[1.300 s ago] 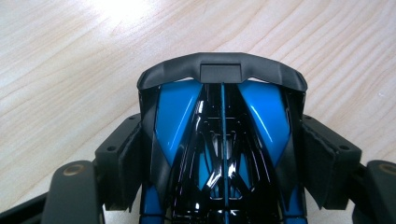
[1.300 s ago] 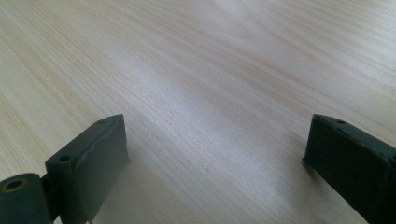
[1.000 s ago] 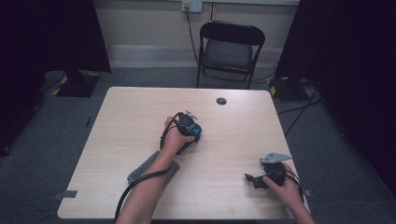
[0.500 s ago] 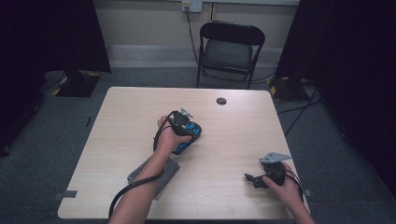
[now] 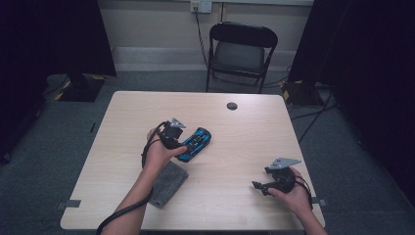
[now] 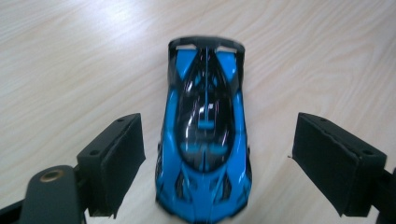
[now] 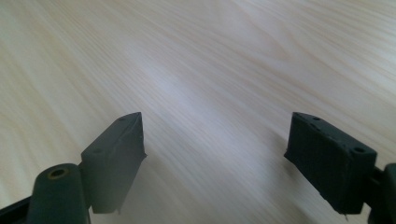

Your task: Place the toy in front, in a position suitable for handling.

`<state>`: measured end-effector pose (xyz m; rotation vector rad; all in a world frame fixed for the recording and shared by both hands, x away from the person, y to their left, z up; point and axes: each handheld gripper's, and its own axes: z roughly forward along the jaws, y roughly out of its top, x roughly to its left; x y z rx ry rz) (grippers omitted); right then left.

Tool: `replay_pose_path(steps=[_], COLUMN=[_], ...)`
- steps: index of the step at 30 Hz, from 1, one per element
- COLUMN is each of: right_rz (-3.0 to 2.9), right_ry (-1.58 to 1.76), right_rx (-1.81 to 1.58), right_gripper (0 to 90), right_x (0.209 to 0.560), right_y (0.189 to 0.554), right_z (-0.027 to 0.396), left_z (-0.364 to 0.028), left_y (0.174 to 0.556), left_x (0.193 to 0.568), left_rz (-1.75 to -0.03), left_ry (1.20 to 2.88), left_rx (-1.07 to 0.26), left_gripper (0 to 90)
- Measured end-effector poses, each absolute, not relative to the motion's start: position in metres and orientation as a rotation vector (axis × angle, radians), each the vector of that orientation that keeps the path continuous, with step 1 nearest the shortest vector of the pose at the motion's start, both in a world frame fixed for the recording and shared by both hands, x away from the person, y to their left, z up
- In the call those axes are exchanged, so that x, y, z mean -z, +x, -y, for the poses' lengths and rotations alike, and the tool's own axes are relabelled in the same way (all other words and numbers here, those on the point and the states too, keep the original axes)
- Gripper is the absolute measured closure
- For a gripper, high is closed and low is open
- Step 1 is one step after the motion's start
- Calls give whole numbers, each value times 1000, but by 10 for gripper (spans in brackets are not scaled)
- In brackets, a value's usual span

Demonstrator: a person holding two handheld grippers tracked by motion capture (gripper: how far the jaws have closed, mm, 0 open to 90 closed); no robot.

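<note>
A blue and black toy car (image 5: 196,142) lies on the wooden table (image 5: 244,127), a little left of the middle. My left gripper (image 5: 183,147) is just left of it and stands open. In the left gripper view the car (image 6: 204,140) lies lengthwise between the two pads with a gap on each side, untouched. My right gripper (image 5: 259,186) rests low over the table's near right corner. Its jaws have just been closing a little but stand open, with bare wood between the pads (image 7: 116,158).
A grey cloth (image 5: 169,182) lies under my left forearm near the front edge. A small black round disc (image 5: 232,105) sits at the far middle of the table. A black folding chair (image 5: 242,49) stands behind the table.
My left hand has drawn back to the left and toward the near edge, leaving more of the car showing ahead of it. The right hand has stayed in place.
</note>
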<state>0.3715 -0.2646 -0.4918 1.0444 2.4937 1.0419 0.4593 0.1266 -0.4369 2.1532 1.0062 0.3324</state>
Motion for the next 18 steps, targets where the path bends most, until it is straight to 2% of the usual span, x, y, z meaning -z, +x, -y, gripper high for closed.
replay_pose_path(steps=[6,11,13,18], right_rz=[-2557,-2608,-2636,-2669], right_ry=[895,794,740,686], right_rx=[-1091,-1144,-1176,-1229], right_gripper=[281,301,361,402], right_x=[478,468,465,459], right_y=[371,376,378,379], right_z=[225,183,167,129], left_z=[-146,-158,-162,-174], left_y=[441,428,424,418], left_x=[435,433,434,434], left_rz=[-1026,-1019,-1034,-1042], left_ry=[2131,2096,2098,2077], left_rx=[-342,-354,-351,-382], left_gripper=[166,166,166,173])
